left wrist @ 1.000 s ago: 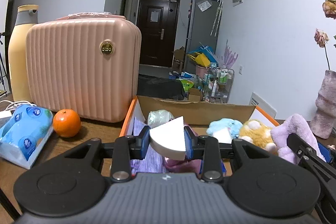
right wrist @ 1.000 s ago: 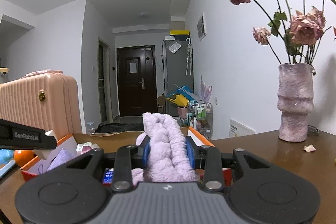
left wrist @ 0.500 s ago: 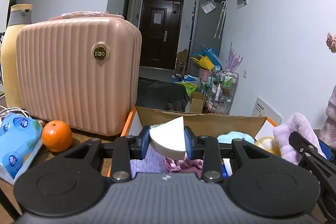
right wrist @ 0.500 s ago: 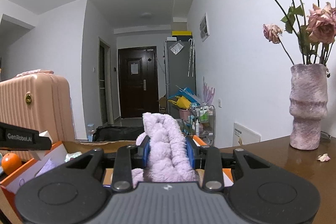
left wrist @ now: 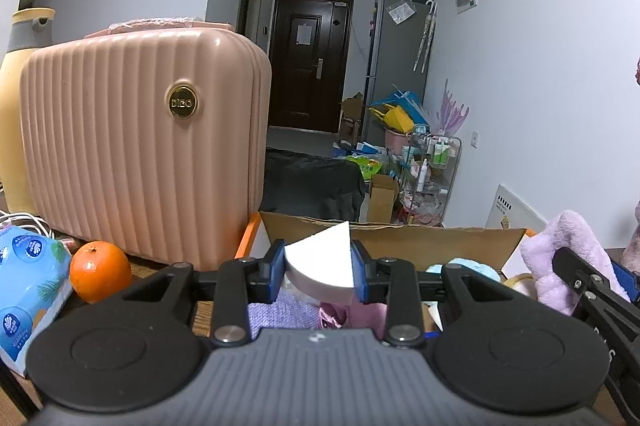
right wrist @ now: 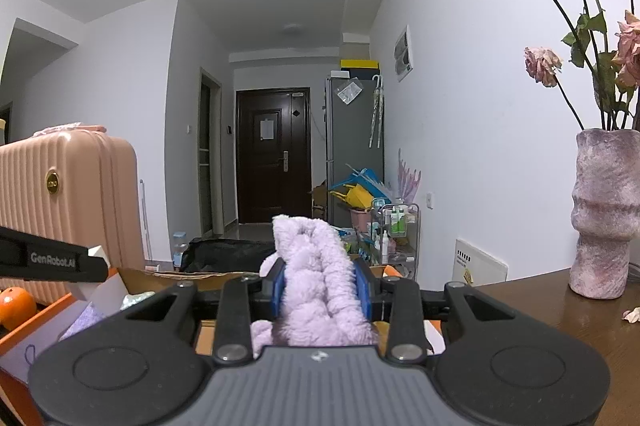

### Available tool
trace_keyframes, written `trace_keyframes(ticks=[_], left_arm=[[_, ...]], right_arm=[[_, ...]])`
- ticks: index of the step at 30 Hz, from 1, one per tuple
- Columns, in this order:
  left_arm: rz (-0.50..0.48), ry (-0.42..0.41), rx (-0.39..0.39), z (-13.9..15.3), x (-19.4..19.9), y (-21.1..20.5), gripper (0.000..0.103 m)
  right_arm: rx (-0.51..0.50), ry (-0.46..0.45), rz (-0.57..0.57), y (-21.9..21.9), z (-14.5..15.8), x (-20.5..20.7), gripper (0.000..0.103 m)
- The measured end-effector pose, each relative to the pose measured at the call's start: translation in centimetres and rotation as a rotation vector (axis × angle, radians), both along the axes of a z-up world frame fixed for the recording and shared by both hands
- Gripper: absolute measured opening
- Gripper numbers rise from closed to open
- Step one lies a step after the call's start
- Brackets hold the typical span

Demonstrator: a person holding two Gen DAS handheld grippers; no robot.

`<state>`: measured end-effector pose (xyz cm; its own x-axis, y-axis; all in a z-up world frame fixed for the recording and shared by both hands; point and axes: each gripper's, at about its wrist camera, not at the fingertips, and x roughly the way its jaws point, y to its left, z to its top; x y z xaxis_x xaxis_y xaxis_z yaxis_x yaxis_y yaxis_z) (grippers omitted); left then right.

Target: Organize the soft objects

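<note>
Now both views have slid leftward across the room over the last second: the pink suitcase (left wrist: pixel 144 146) fills more of the left view, and the vase (right wrist: pixel 604 214) sits further right in the right view. I read this as both loads carried together over the cardboard box (left wrist: pixel 400 238), nothing released yet.

Left gripper (left wrist: pixel 319 268) pinches a white foam wedge (left wrist: pixel 320 260), pads flat on its two sides, above the box's near left part. It looks firm-edged, smooth, barely squashed.

Right gripper (right wrist: pixel 320 286) is clamped on a lilac plush (right wrist: pixel 316 266): fluffy, folded, bulging above the pads, hanging over the box's right end. Other soft things already lie inside.
</note>
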<state>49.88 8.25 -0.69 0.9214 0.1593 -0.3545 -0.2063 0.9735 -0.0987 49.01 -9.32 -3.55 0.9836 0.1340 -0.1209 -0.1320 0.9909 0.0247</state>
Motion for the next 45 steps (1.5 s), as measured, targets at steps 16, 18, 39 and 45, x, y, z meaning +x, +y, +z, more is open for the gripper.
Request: trace_keyframes(ticks=[16, 18, 39, 45], left_arm=[[0.08, -0.04, 0.008, 0.1, -0.8, 0.3, 0.103], [0.105, -0.055, 0.004, 0.2, -1.1, 0.5, 0.103], [0.13, -0.053, 0.032, 0.1, -2.4, 0.3, 0.103], [0.13, -0.05, 0.022, 0.3, -4.8, 0.3, 0.103]], right_arm=[[-0.019, -0.039, 0.002, 0.3, 0.0, -0.8, 0.097], [-0.033, -0.043, -0.001, 0.5, -0.1, -0.9, 0.101], [-0.013, -0.065, -0.019, -0.4, 0.0, -3.2, 0.103], [-0.006, -0.068, -0.035, -1.7, 0.2, -5.7, 0.103]])
